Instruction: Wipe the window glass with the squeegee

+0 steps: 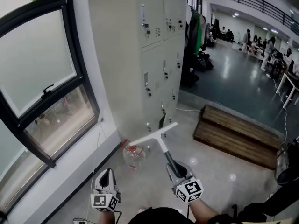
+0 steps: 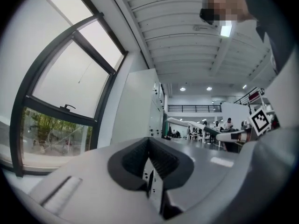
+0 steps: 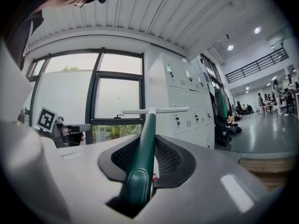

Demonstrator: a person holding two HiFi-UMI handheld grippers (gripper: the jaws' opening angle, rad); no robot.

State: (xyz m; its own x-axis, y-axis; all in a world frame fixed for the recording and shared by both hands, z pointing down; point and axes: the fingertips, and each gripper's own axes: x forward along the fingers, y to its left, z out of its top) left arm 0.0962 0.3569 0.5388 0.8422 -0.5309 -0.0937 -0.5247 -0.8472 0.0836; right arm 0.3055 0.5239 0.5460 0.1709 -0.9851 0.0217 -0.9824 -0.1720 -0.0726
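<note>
The squeegee [image 1: 160,139] has a white blade and a dark green handle. My right gripper [image 1: 173,166] is shut on that handle, and the blade points up toward the lockers, away from the glass. In the right gripper view the handle [image 3: 146,141] runs up between the jaws to the blade [image 3: 154,110]. The window glass [image 1: 38,59] in its black frame fills the left wall, apart from the blade. My left gripper [image 1: 107,176] hangs low beside the right one. Its jaws [image 2: 150,166] are shut on nothing. The left gripper view shows the blade [image 2: 189,123] off to the right.
Tall grey lockers [image 1: 150,45] stand right of the window. A clear bottle with a red cap [image 1: 133,156] lies on the floor at their foot. Wooden steps [image 1: 237,135] sit to the right. Hanging clothes [image 1: 196,28] and people at tables [image 1: 266,45] are far back.
</note>
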